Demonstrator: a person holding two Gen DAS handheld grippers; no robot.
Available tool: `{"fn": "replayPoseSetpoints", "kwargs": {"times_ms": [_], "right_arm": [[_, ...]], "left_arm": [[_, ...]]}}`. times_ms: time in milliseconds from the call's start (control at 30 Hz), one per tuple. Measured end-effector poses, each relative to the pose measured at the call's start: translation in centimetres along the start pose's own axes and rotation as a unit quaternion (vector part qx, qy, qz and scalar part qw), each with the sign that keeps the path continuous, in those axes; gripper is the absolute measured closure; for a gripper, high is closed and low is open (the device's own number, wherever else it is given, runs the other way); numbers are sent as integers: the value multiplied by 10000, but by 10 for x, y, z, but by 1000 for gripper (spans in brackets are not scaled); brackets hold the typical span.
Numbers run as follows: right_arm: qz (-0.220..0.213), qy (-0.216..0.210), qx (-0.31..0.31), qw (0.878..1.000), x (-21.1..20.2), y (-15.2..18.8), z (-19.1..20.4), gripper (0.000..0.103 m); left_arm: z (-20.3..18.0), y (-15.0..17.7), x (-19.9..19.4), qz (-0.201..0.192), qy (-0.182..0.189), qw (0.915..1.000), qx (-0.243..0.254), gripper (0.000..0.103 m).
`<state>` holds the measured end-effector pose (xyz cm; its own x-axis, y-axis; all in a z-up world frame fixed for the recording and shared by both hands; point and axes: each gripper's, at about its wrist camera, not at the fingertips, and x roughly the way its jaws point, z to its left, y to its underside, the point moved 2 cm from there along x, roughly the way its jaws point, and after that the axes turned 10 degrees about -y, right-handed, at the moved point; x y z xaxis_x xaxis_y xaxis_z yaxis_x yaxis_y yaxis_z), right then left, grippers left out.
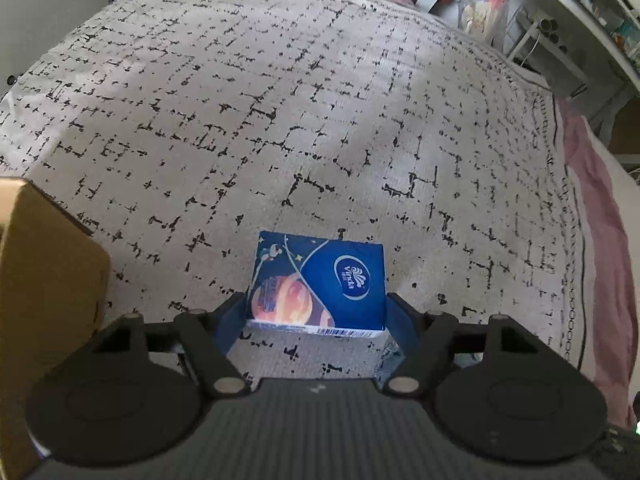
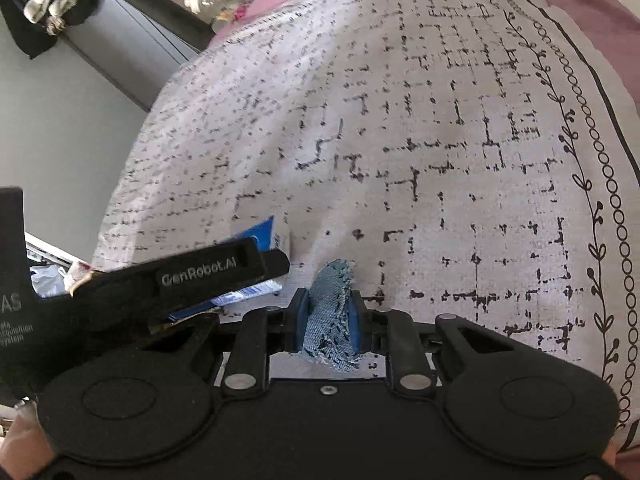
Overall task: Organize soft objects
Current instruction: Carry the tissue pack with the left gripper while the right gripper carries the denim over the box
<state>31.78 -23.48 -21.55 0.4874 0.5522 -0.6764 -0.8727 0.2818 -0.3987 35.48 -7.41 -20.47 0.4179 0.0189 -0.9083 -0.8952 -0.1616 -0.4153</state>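
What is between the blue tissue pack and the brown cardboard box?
In the left wrist view, only the patterned white bed cover lies between the blue tissue pack and the brown cardboard box; no other object is there.

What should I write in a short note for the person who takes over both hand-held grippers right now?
Left hand-held gripper: its pads are against both sides of a blue Vinda tissue pack, which sits over the patterned bedspread.
Right hand-held gripper: shut on a frayed piece of blue denim cloth, above the same bedspread.
A cardboard box stands at the left edge of the left wrist view; whether it is the destination I cannot tell.
Done: both soft things are picked up.
Left: likely put each one in its place, then release.
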Motion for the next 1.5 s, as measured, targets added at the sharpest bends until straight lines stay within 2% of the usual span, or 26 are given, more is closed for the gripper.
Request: {"fn": "replayPoseSetpoints", "kwargs": {"times_ms": [567, 867, 1067, 1500], "right_arm": [[-501, -320, -456, 9972, -43, 5, 20, 85], [-712, -421, -739, 9938, -73, 7, 32, 85], [-819, -465, -840, 9920, -87, 8, 45, 85], [-1017, -628, -1014, 9876, -97, 16, 91, 85]], "left_arm": [[21, 11, -73, -609, 59, 9980, -180, 31], [30, 29, -114, -702, 199, 9973, -129, 31], [48, 37, -139, -783, 275, 9962, -278, 31], [104, 29, -177, -1127, 194, 9915, -618, 31]]}}
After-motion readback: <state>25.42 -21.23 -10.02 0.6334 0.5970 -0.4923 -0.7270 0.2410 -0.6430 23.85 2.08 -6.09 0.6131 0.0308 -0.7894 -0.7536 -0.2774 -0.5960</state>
